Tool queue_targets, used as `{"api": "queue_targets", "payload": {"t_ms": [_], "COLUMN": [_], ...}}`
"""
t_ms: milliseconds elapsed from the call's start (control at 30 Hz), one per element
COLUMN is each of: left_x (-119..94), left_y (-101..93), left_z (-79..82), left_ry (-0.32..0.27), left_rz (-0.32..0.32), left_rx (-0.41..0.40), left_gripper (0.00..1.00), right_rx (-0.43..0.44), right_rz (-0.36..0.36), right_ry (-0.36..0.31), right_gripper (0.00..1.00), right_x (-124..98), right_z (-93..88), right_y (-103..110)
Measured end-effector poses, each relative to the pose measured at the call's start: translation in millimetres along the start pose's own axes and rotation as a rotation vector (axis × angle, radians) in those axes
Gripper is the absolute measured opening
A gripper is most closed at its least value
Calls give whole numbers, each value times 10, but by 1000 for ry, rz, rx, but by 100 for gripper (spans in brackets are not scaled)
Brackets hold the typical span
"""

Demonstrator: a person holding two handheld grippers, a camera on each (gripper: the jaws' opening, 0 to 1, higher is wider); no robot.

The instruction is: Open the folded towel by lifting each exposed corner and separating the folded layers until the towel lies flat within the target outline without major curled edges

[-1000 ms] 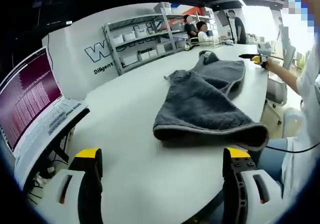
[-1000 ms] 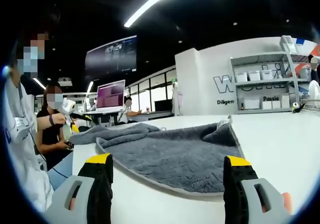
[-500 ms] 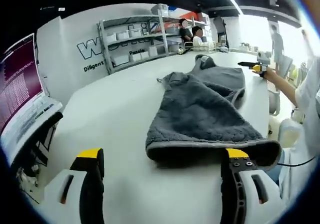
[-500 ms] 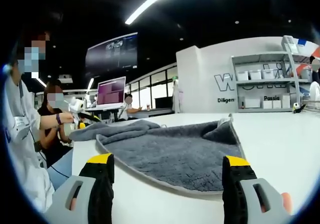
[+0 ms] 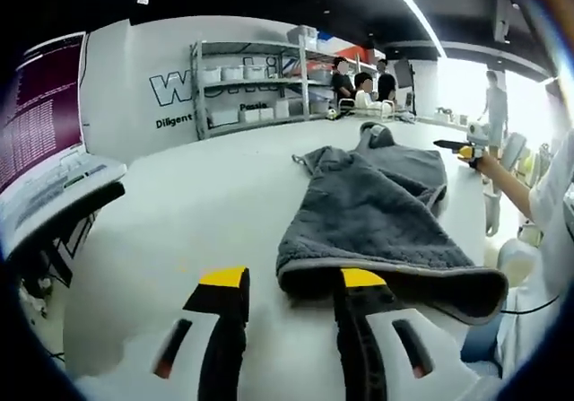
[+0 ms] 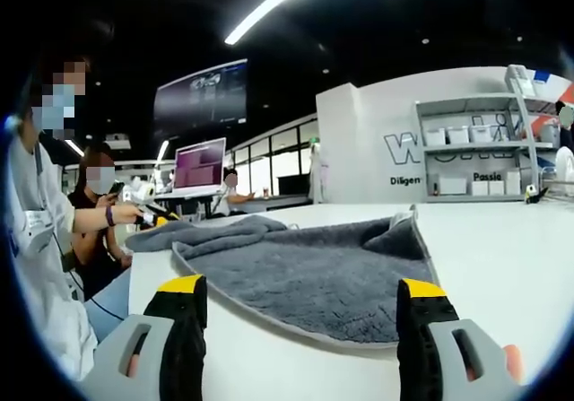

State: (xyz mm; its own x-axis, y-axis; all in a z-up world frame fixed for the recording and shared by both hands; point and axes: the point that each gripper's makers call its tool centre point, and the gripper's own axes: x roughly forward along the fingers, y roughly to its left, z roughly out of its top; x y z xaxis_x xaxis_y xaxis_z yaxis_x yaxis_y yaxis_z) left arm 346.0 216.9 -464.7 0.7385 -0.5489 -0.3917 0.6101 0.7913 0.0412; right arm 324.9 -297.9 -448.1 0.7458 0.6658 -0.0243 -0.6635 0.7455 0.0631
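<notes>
Your left gripper point(image 5: 291, 286), jaws nearly together but gripping nothing, sits at 6 o'clock against the grey towel's point(image 5: 372, 213) folded near edge on the white table point(image 5: 206, 204). Your right gripper point(image 6: 300, 292) hangs wide apart. Pinch only the top layer, then lift slowly

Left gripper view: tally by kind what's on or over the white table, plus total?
Grey towel: 1
Tongs: 2, the left tongs at the towel's near folded edge, the right tongs past its far end
White table: 1
Total: 4
</notes>
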Motion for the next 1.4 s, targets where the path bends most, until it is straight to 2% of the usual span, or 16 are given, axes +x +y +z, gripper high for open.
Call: {"api": "queue_targets", "payload": {"t_ms": [167, 367, 467, 633, 800, 867, 967, 1033, 1133, 1267, 1400], "left_x": [81, 114, 113, 116, 55, 41, 43, 48, 80, 180, 290], "left_y": [29, 54, 25, -48, -188, -249, -507, -790, -1203, -1762, -2109], "left_z": [-13, -1, 62, 295, 701, 864, 1130, 1319, 1464, 1499, 1457], "left_ry": [-3, -14, -34, -96, -215, -259, -306, -340, -364, -365, -344], "left_rz": [-1, 2, 3, 10, 22, 35, 29, 5, -46, -190, -274], "left_rx": [-21, -34, -24, -14, 18, 56, 190, 311, 438, 463, 466], "left_gripper": [29, 15, 5, 2, 2, 2, 2, 2, 2, 2, 2], "right_rx": [4, 5, 6, 6, 7, 8, 10, 12, 13, 13, 15], "right_rz": [0, -1, -3, -4, -9, -11, -16, -20, -21, -23, -23], "right_ry": [4, 5, 4, 6, 7, 5, 0, -2, -3, -4, -11], "right_gripper": [88, 87, 87, 87, 87, 87, 87, 87, 86, 86, 86], "right_x": [4, 6, 8, 14, 14, 11, 5, 0, -2, -7, -14], "right_z": [-7, -4, 1, -2, -5, -4, 2, 5, 4, 6, 16], "right_y": [2, -13, -20, -18, -21, -26, -34, -47, -43, -57, -64]}}
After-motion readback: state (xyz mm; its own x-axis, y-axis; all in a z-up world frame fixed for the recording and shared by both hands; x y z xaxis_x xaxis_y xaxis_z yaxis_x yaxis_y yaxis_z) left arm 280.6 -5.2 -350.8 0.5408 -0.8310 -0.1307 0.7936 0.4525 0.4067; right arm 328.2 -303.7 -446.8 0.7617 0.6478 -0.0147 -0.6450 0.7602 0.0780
